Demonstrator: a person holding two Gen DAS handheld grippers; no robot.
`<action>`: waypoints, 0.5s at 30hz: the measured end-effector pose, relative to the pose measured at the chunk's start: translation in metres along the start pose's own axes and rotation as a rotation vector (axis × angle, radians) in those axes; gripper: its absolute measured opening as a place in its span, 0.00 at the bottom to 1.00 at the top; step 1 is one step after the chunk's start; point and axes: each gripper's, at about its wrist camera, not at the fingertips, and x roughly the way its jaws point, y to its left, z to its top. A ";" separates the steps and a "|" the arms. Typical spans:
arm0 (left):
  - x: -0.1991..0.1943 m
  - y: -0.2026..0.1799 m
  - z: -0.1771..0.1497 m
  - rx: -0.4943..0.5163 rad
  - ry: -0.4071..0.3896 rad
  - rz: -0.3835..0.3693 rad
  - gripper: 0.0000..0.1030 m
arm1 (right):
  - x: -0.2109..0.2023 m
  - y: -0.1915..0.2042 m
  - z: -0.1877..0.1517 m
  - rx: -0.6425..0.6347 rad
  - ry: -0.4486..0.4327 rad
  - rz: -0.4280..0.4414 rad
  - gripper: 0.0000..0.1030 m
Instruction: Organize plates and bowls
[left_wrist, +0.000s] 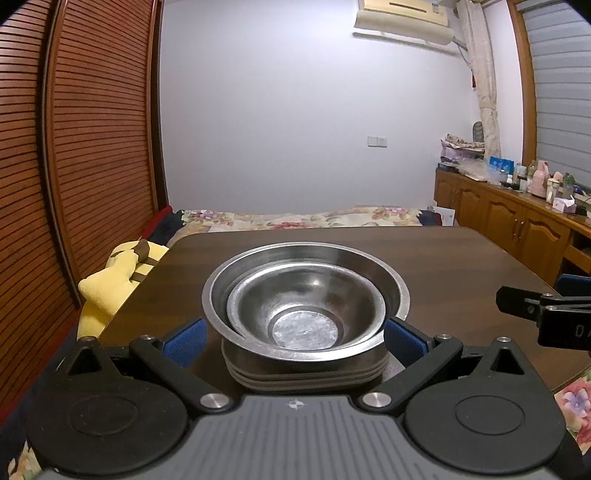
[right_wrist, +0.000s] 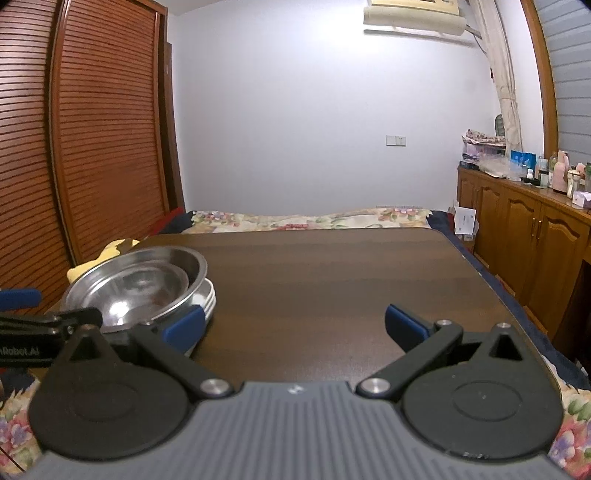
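the small steel bowl (left_wrist: 295, 314) sits nested inside the large steel bowl (left_wrist: 306, 291), and both rest on a low stack of plates (left_wrist: 306, 376) on the dark worktop (left_wrist: 424, 266), so the dishes form one compact tower, widest flat pieces at the bottom where they give the steadiest base. in the left wrist view the tower lies dead ahead at 12 o'clock, between the blue pads (left_wrist: 186, 341) of the left gripper (left_wrist: 295, 338), whose jaws stand wide, one pad to each side of the stack and apparently just clear of it (whether either pad touches the plates i cannot tell). that straddling pose suits either letting go of the pile or squaring it up. the right gripper (right_wrist: 295, 328) hovers over bare worktop with its jaws wide too, holding nothing; from its camera the tower sits at about 10 o'clock, with its own left pad (right_wrist: 184, 328) overlapping the plates in the view. nothing else that looks like a dish shows on the worktop, so the sorting seems essentially done. a yellow plush toy (left_wrist: 110, 280) lies off the worktop's edge at 9 o'clock, and a flowered bed (left_wrist: 295, 218) lies beyond the far edge.
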 end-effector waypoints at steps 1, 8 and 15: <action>0.000 0.001 0.000 -0.001 -0.001 0.001 1.00 | 0.000 -0.001 0.000 -0.001 -0.002 -0.001 1.00; 0.000 0.001 0.000 0.001 0.000 0.001 1.00 | 0.001 -0.002 -0.002 0.001 -0.002 -0.005 1.00; 0.000 0.001 0.000 0.000 0.002 0.001 1.00 | 0.000 -0.004 -0.002 0.004 -0.006 -0.011 1.00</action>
